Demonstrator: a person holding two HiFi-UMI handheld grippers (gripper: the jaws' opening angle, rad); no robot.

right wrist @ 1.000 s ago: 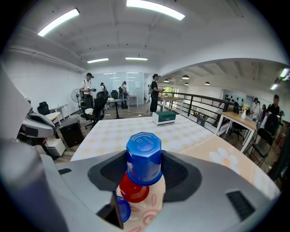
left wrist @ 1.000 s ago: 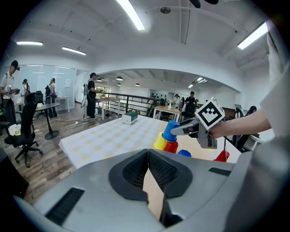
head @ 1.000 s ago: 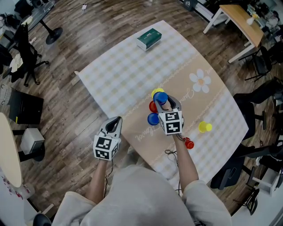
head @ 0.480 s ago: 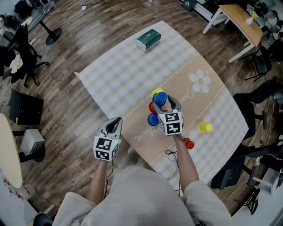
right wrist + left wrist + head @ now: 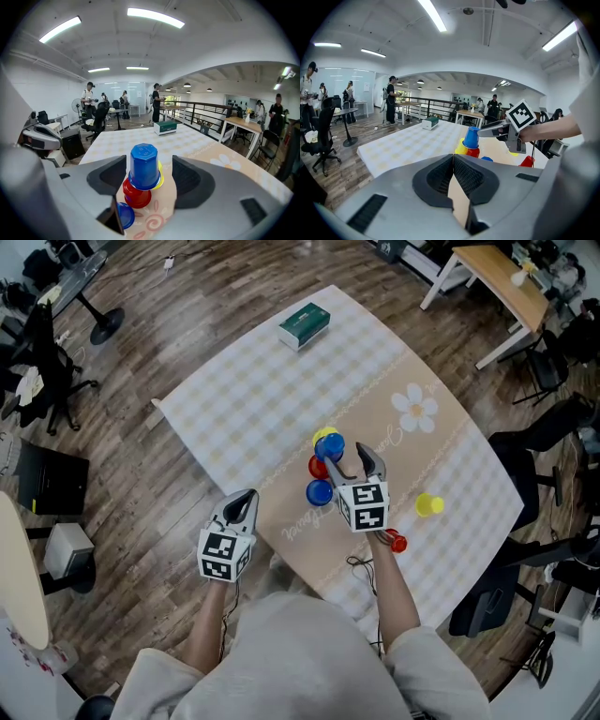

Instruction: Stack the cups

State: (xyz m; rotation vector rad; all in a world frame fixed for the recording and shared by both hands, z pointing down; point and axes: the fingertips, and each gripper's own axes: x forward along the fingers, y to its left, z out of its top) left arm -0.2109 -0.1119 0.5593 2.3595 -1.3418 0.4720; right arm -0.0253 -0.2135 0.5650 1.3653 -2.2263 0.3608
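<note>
A blue cup [image 5: 330,446] [image 5: 144,166] stands upside down, tilted, on a red cup [image 5: 317,469] [image 5: 137,196], with a yellow cup [image 5: 323,435] just behind them. My right gripper [image 5: 352,465] [image 5: 145,176] is open, its jaws on either side of the blue cup with a gap on each side. Another blue cup [image 5: 319,491] [image 5: 124,214] sits close at the left. A lone yellow cup [image 5: 429,505] and a red cup [image 5: 398,542] lie to the right. My left gripper [image 5: 246,499] [image 5: 452,158] is shut and empty, off the table's near edge.
The checked cloth [image 5: 253,399] covers the table, with a green box [image 5: 304,324] [image 5: 166,126] at its far end. Office chairs [image 5: 539,465] stand to the right, a desk [image 5: 497,277] beyond. Several people [image 5: 89,101] stand in the background.
The right gripper has drawn back slightly toward me from the blue cup, which stays on the red one. The left gripper has not moved.
</note>
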